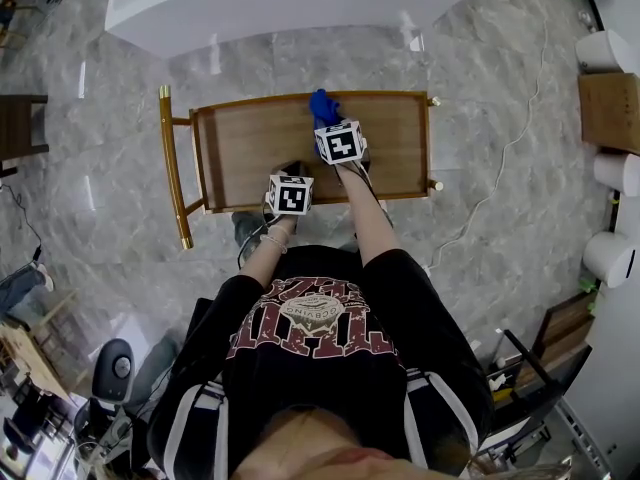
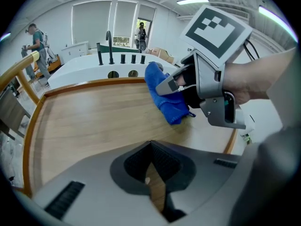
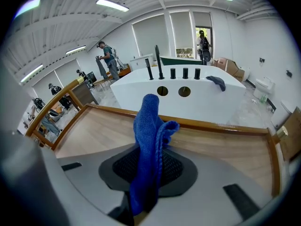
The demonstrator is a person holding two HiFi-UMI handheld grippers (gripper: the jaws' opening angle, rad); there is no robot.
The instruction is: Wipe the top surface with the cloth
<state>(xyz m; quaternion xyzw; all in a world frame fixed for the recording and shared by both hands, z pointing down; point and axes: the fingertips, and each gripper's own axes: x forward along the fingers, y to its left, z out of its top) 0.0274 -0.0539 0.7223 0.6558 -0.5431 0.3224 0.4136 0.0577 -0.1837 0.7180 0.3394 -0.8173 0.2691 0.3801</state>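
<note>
Left tongs closed, right tongs gripping one cloth, one tabletop

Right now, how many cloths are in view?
2. One blue cloth clamped in the right gripper over the wooden top; one darker cloth lying on the white unit beyond it. Others may be hidden.

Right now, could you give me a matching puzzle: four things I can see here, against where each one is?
Things:
1. blue cloth
2. left gripper
3. dark cloth
4. gold handle

Places:
A. lying on the white counter
B. at the left end of the wooden top in the head view
C. clamped in the right gripper
D. empty, by the wooden top's near edge

Pairs: 1-C, 2-D, 3-A, 4-B
</note>
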